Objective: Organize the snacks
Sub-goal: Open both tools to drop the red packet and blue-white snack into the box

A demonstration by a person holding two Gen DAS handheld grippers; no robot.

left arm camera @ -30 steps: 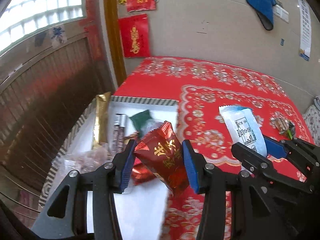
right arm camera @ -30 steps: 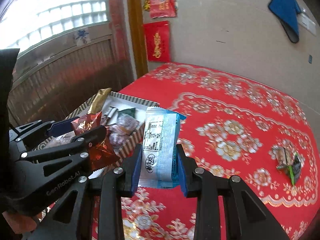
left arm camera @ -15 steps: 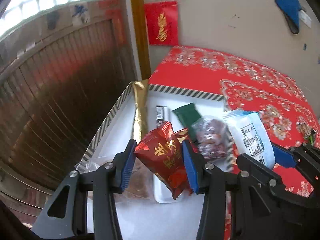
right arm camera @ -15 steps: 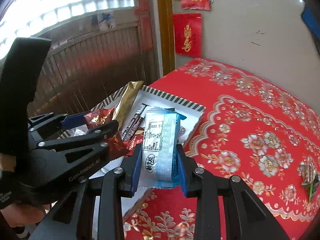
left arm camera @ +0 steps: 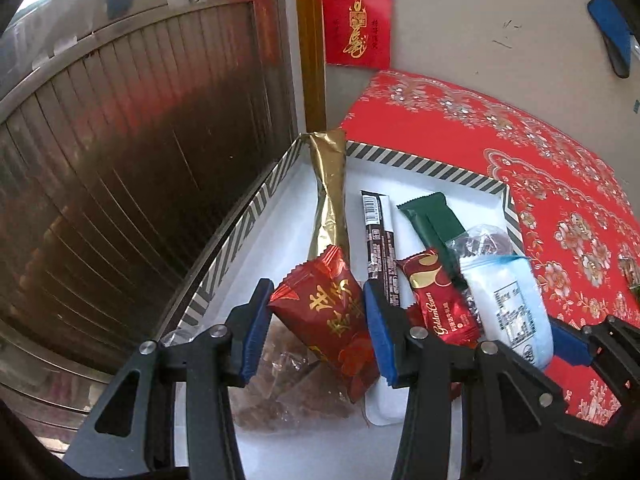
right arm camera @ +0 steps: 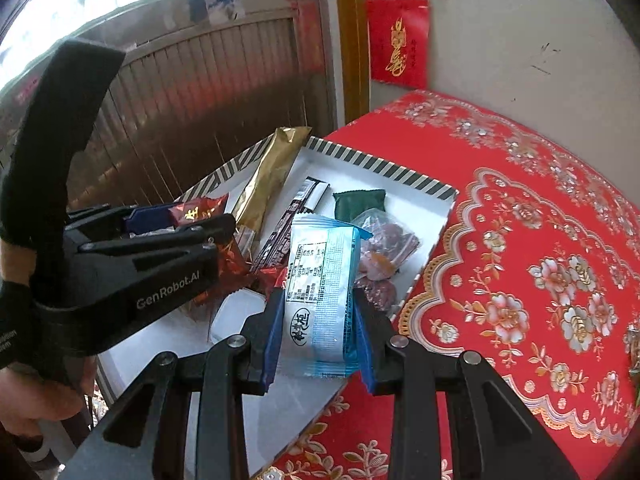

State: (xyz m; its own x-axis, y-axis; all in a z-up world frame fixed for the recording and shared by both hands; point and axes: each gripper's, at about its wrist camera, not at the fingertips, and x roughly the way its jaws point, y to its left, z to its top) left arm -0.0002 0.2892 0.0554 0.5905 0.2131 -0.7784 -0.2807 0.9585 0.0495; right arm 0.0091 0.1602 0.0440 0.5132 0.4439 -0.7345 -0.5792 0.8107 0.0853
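Where both grippers hung over red cloth a second ago, now above white tray, left fingers clamping red packet, right fingers clamping blue packet

A home room: red floral tablecloth, red festive wall hangings, wooden slatted door.

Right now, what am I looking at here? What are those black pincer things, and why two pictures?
No robot here: a person holds a pair of black tongs in each hand, and each pair carries a wide-angle camera looking along its two fingers. So one picture is from the left tongs, the other from the right tongs. The left pair grips a red snack packet; the right pair grips a pale blue packet. Both hang over a white striped-rim tray on a red flowered tablecloth. In the tray lie a gold packet, a dark bar, a green packet and a smaller red packet.
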